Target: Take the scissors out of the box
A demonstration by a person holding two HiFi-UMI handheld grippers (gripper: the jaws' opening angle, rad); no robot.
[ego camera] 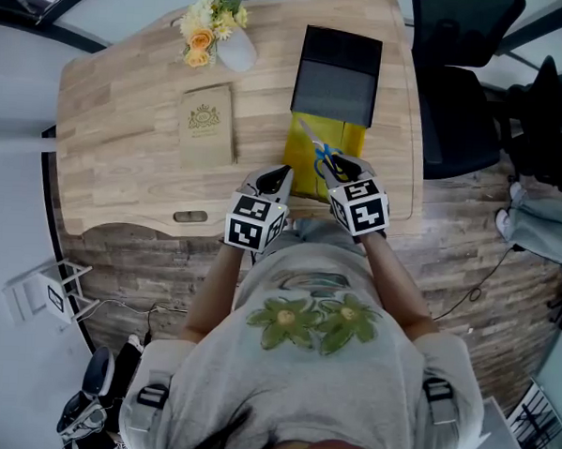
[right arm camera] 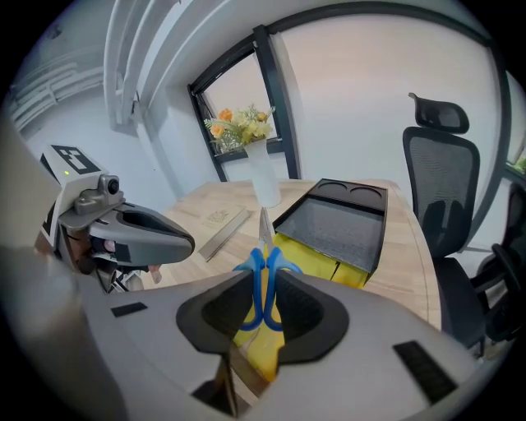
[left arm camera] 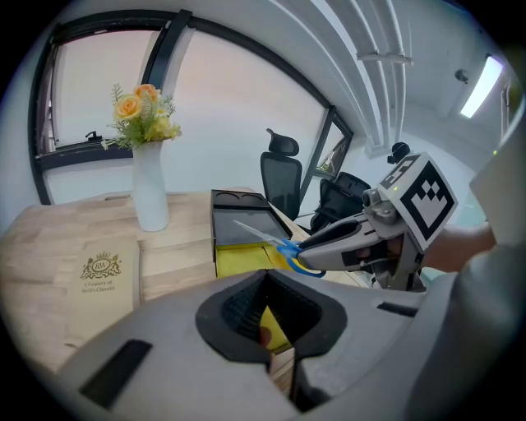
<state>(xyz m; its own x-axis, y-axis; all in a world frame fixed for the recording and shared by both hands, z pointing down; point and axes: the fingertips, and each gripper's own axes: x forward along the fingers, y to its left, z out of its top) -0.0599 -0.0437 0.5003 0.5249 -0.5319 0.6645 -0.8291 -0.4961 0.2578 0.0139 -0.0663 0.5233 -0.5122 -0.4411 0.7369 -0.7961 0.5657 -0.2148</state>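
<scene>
Pale wood planks make up the table point(ego camera: 124, 164), and both grippers work at its near edge.

The right gripper point(right arm camera: 265, 306) has its jaws clamped on the blue handle loops of the scissors point(right arm camera: 256, 265). The loops stand side by side between the pads and the closed blades point straight ahead, away from the person. The scissors hang in the air above the near part of the box point(left arm camera: 242, 259), whose yellow inside lies open beneath them. In the left gripper view they sit clear above the yellow floor, with the blade tips over the black cover point(ego camera: 337, 76).

The left gripper point(left arm camera: 265, 316) sits just beside the right one, at the box's near left corner. Its jaws are drawn in to a narrow gap, and the yellow edge of the box fills that gap between the pads.

The black cover lies at the far end of the box, overlapping it. It is shallow and has a raised rim. To the left of the box a tan book point(ego camera: 207, 123) with a gold crest lies flat on the wood. Beyond the book stands a white vase point(ego camera: 236, 49) of yellow and orange flowers point(ego camera: 209, 23).

A black office chair point(right arm camera: 442, 185) stands off the table's right side. Large windows with dark frames line the far side of the room.
</scene>
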